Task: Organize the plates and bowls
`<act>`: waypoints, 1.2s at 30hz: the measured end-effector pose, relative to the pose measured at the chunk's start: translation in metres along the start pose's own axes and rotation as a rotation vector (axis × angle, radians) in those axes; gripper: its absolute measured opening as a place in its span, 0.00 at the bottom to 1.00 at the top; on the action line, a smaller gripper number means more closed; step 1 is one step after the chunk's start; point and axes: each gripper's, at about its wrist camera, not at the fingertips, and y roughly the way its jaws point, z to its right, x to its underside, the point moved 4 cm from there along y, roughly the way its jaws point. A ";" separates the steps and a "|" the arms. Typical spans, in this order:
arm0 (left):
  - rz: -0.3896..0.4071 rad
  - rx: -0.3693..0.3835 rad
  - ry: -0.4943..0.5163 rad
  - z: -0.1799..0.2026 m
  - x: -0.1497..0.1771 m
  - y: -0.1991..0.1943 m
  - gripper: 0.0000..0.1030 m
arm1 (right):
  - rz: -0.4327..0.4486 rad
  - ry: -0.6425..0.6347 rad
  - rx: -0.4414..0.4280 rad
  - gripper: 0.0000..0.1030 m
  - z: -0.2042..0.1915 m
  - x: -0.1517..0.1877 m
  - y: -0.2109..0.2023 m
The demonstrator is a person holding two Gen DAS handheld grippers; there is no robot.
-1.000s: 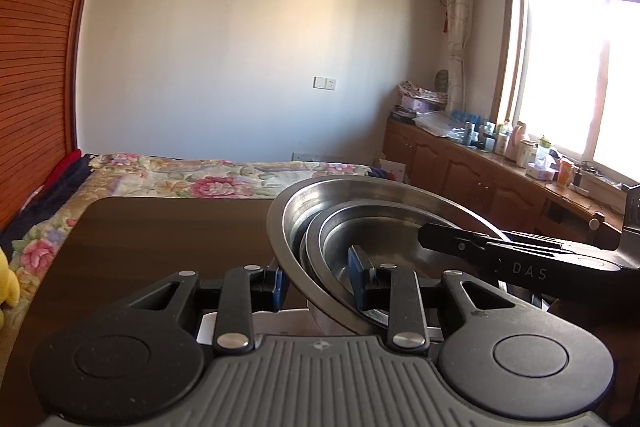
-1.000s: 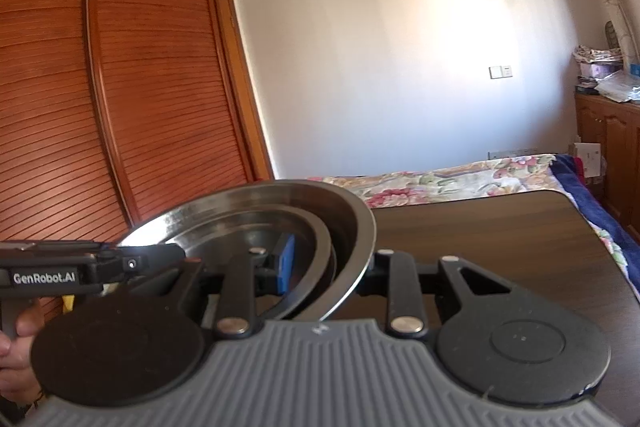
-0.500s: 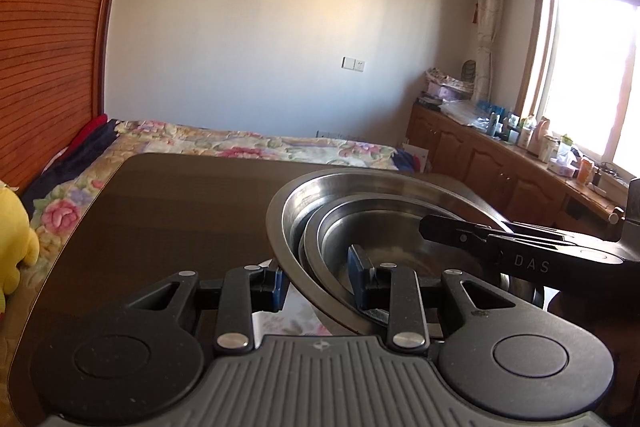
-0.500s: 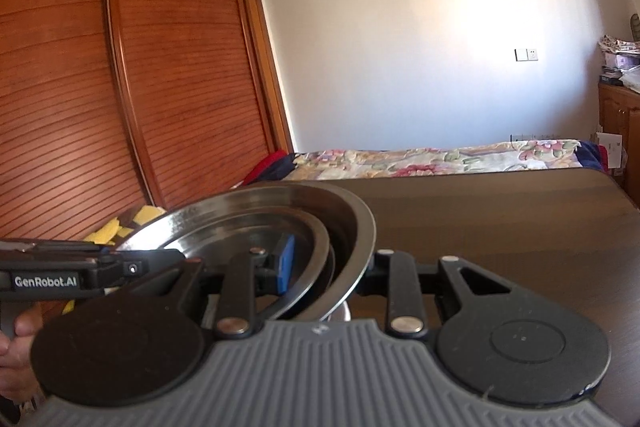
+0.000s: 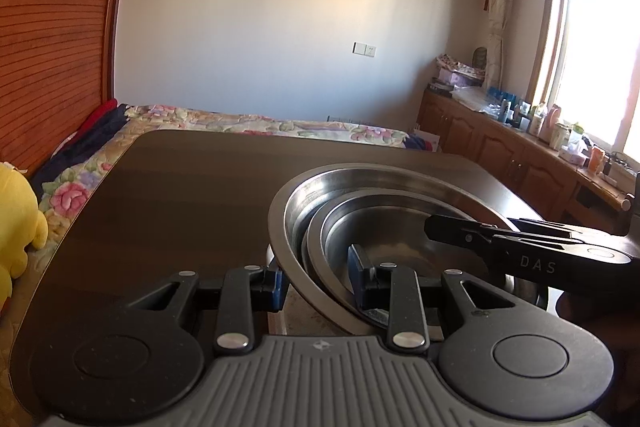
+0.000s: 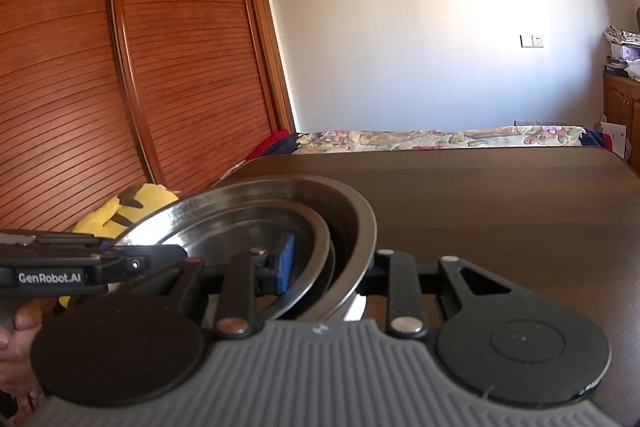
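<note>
Over table: bowl stack now lower; left gripper at 9 o'clock rim, right gripper at 3, jaws clamped. Set-down near.

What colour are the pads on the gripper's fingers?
Blue: the pads pinching the steel bowls show best in the left wrist view.

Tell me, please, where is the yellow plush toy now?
The yellow plush toy lies at the far left edge of the left wrist view, on the flowered bedspread beside the dark table, below the wooden wardrobe doors.
</note>
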 end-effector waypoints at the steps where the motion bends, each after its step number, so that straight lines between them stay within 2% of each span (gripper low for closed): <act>1: -0.003 -0.001 -0.001 -0.001 0.001 0.001 0.32 | -0.002 0.000 0.000 0.30 0.000 0.000 0.000; 13: -0.034 -0.016 -0.012 -0.006 0.010 0.009 0.32 | -0.028 -0.005 0.005 0.30 -0.001 0.007 0.005; 27: -0.016 -0.040 0.011 -0.002 0.014 0.006 0.32 | -0.035 -0.015 -0.001 0.31 0.000 0.012 0.006; 31: -0.011 -0.060 0.017 -0.003 0.013 0.006 0.35 | -0.044 -0.022 -0.005 0.32 -0.001 0.011 0.006; 32: -0.010 -0.070 0.021 -0.003 0.013 0.006 0.39 | -0.048 -0.027 -0.005 0.33 -0.001 0.010 0.006; 34: -0.008 -0.080 0.021 -0.004 0.012 0.006 0.43 | -0.062 -0.040 0.000 0.45 -0.003 0.010 0.007; 35: -0.006 -0.081 0.019 -0.005 0.012 0.005 0.43 | -0.060 -0.050 0.010 0.56 -0.004 0.009 0.006; 36: -0.006 -0.083 0.018 -0.005 0.011 0.005 0.43 | -0.052 -0.063 0.017 0.57 -0.005 0.008 0.005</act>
